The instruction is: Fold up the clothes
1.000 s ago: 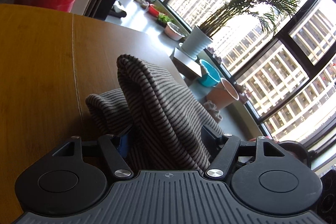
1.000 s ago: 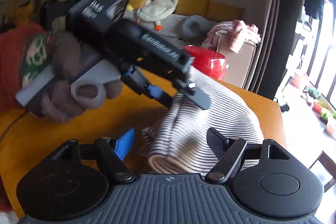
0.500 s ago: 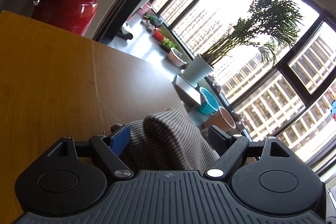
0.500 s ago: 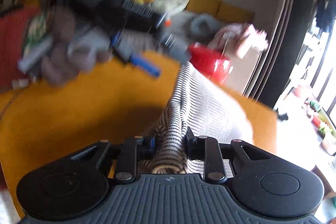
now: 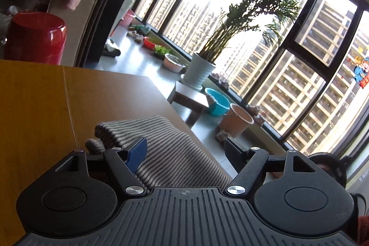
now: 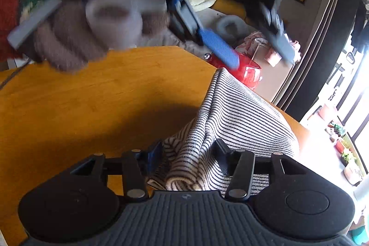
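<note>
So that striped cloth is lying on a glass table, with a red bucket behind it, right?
Not glass: the left wrist view shows the striped cloth lying on a wooden table. The red bucket does stand behind it.

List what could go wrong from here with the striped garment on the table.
1. The right gripper is opening with the striped garment bunched between its fingers; the raised fold may slump and come undone.
2. The garment lies close to the table edge on the window side, so it could slide off.
3. The left gripper, closing above the cloth with a wide gap, may catch only one layer.
</note>
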